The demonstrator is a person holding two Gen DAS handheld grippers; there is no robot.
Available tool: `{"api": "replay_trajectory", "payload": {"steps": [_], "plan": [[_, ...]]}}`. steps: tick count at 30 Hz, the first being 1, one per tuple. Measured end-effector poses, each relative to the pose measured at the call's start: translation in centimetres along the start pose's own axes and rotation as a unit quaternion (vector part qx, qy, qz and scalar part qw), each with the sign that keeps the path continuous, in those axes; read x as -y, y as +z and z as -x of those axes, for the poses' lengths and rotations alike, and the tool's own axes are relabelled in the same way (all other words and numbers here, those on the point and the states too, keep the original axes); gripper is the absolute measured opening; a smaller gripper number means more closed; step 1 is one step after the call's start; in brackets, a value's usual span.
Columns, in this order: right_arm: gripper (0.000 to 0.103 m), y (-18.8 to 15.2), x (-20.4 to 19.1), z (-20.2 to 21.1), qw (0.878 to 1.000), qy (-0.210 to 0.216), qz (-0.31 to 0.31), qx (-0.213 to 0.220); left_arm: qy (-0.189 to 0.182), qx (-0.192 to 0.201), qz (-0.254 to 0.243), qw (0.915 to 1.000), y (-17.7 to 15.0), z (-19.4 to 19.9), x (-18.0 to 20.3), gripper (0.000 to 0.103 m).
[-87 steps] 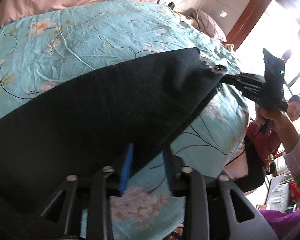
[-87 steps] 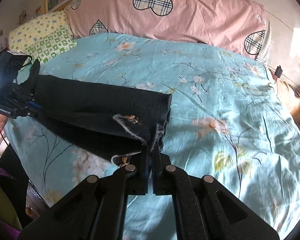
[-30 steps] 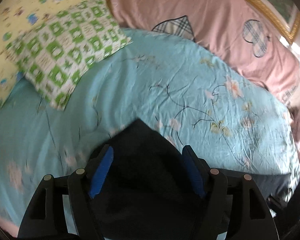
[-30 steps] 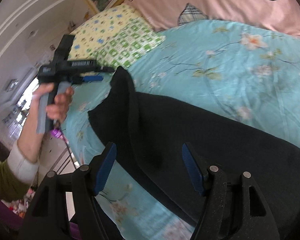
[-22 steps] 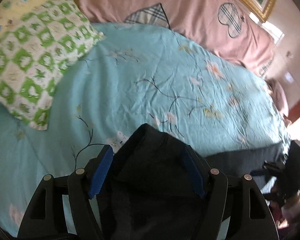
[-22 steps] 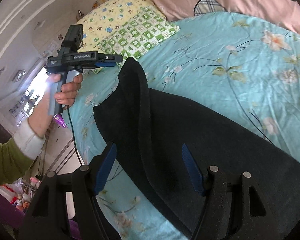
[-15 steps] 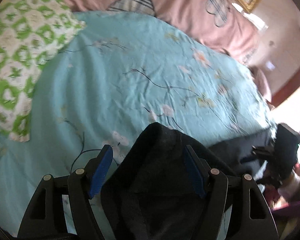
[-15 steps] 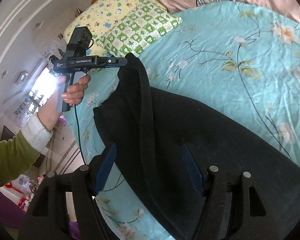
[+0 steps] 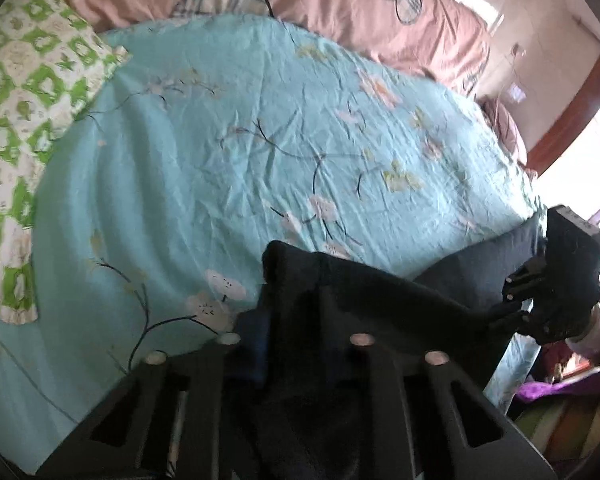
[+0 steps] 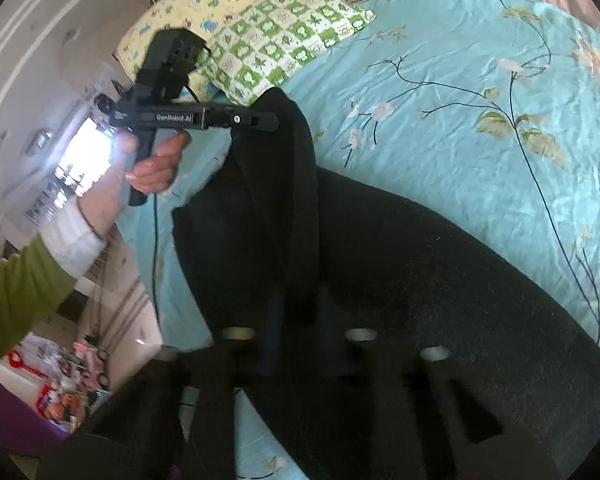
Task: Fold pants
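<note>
Both jaws closed on pants [image 10: 380, 280]; right view shows left gripper [image 10: 274, 120].

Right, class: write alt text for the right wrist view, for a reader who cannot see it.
The left gripper, held in a hand, is shut on a lifted corner of black pants that spread over a turquoise floral bedsheet. A green checked pillow lies behind.

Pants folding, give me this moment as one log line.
step: folding | left gripper: shut on pants, end lifted | right gripper: shut on pants | surface: bed
</note>
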State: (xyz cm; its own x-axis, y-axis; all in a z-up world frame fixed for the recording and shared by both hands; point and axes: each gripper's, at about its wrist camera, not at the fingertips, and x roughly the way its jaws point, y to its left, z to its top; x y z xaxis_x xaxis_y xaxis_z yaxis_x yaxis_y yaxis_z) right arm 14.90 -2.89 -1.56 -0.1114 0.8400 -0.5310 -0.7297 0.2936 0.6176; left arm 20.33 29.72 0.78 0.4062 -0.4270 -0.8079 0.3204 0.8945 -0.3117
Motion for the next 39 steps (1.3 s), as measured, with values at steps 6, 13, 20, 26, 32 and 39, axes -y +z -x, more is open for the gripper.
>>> {"api": "replay_trajectory", "payload": {"steps": [6,13,20,26,32,39], "plan": [[0.007,0.1,-1.8,1.4,0.999,-0.004,0.028,0.032,0.020,0.050,-0.004,0.9986,-1.6,3.3,1.5,0.012],[0.007,-1.9,-6.2,2.6,0.989,-0.059,0.123,0.053,0.039,0.125,0.004,0.9914,-5.4,7.5,3.2,0.011],[0.007,-3.6,-7.6,1.0,0.983,-0.084,0.162,0.037,0.058,0.175,0.054,0.9814,-10.1,8.5,3.2,0.010],[0.007,-4.8,-8.5,-0.2,0.977,-0.096,0.191,0.019,0.062,0.186,0.095,0.9761,-13.3,8.6,2.7,0.009],[0.010,-5.2,-8.6,-0.8,0.976,-0.101,0.190,0.006,0.079,0.180,0.147,0.9693,-15.8,8.0,1.7,0.009],[0.010,-5.7,-8.5,-0.6,0.980,-0.083,0.180,0.006,0.076,0.181,0.176,0.9647,-18.5,8.1,3.1,0.008]]}}
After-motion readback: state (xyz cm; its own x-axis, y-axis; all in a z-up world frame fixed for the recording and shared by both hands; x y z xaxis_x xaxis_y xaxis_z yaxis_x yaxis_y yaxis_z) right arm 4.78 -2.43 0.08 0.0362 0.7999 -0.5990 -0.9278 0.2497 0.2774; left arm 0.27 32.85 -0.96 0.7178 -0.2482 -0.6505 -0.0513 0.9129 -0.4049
